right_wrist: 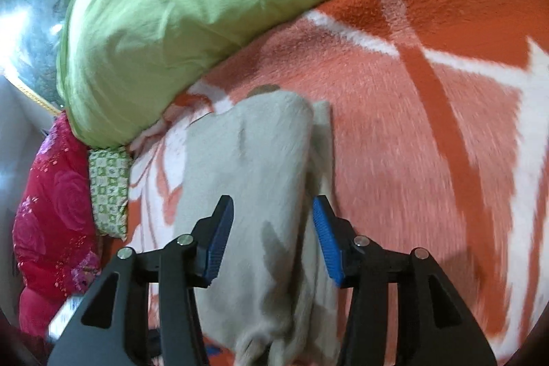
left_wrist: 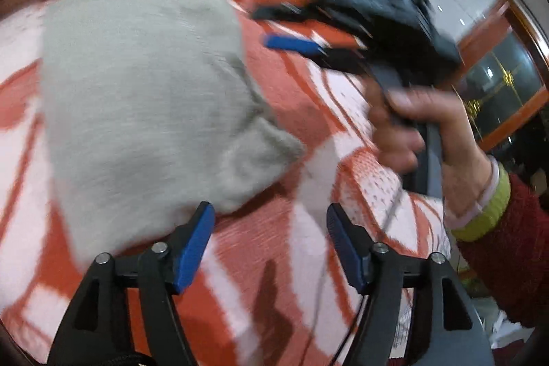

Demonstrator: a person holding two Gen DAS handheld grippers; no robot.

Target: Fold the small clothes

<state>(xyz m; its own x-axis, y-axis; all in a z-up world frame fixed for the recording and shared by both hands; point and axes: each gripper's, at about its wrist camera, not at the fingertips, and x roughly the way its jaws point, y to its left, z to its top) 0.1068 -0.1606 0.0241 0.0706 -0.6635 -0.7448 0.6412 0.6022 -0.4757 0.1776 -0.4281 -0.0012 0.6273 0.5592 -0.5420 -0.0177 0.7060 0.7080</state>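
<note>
We see a small grey garment (left_wrist: 144, 112) lying on an orange-and-white patterned blanket (left_wrist: 308, 256), with a light green quilt (right_wrist: 192, 6) bunched along the far side. From the left wrist view, our left gripper (left_wrist: 271, 249) hangs over the blanket just right of the garment's near edge, fingers spread wide and holding nothing. To the right, a hand (left_wrist: 425, 132) grips the handle of the right gripper (left_wrist: 288, 30), which reaches toward the far right edge of the cloth. In the right wrist view, that gripper (right_wrist: 272, 242) has its blue pads (right_wrist: 326, 242) set wide either side of the folded grey cloth (right_wrist: 260, 180), not pinching it. A red floral quilt (right_wrist: 55, 211) sits far left.
</note>
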